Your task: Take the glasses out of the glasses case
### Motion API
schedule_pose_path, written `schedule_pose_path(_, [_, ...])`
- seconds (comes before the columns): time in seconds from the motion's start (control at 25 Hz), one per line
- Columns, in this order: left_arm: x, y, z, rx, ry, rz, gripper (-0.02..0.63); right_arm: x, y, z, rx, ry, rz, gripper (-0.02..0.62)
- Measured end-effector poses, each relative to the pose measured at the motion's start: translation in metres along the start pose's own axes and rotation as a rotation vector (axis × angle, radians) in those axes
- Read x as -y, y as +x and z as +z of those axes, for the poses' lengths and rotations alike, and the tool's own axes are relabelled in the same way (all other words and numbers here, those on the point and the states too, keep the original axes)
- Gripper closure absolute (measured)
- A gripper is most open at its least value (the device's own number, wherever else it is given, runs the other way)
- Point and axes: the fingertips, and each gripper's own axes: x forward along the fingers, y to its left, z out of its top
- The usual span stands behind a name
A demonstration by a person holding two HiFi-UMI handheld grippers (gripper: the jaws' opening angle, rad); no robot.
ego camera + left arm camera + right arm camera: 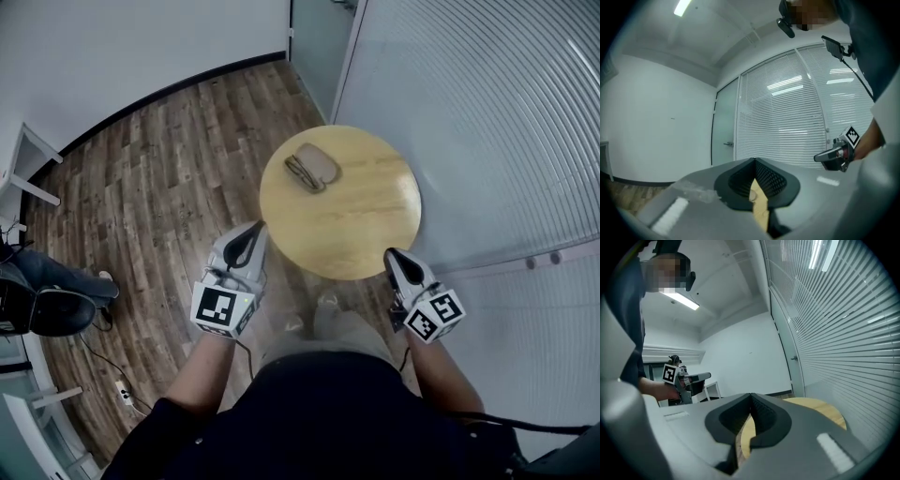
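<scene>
A tan glasses case [317, 165] lies on the far left part of the round wooden table [366, 220], with a darker striped edge along its left side. I cannot tell whether it is open. My left gripper [251, 232] hovers at the table's near left edge, shut and empty. At the near right edge my right gripper [394, 255] is also shut, holding nothing. Both are well short of the case. In the left gripper view the jaws [754, 161] meet, with table wood below them. The right gripper view shows closed jaws [751, 395] over the table [820, 409].
A glass wall with white blinds [487, 112] curves round the table's right and far sides. A black chair [47, 305] and a white desk leg [33, 159] stand at the left. A cable and power strip [122, 394] lie on the wooden floor [169, 178].
</scene>
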Motion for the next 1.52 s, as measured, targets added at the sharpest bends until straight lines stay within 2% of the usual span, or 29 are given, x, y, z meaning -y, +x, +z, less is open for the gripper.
schedule_pose_path(0.24, [-0.033,0.011,-0.004,-0.012,0.0,0.063,0.6,0.015,0.049,0.009,0.002,-0.013,0.057,0.586])
schedule_pose_path(0.52, [-0.074,0.037,0.002,-0.021,0.0,0.153,0.6,0.032,0.12,0.034,0.001,-0.038,0.163,0.586])
schedule_pose_path(0.72, [-0.098,0.074,0.01,-0.029,0.016,0.192,0.6,0.063,0.161,0.047,-0.004,-0.017,0.19,0.586])
schedule_pose_path(1.0, [-0.112,0.117,0.007,-0.073,0.034,0.192,0.6,0.093,0.201,0.04,-0.023,0.031,0.222,0.586])
schedule_pose_path(1.24, [-0.1,0.16,0.024,-0.074,0.038,0.212,0.6,0.134,0.204,0.043,-0.039,0.05,0.243,0.586])
schedule_pose_path(1.52, [-0.111,0.173,0.012,-0.109,0.027,0.187,0.6,0.135,0.229,0.04,-0.04,0.045,0.244,0.586])
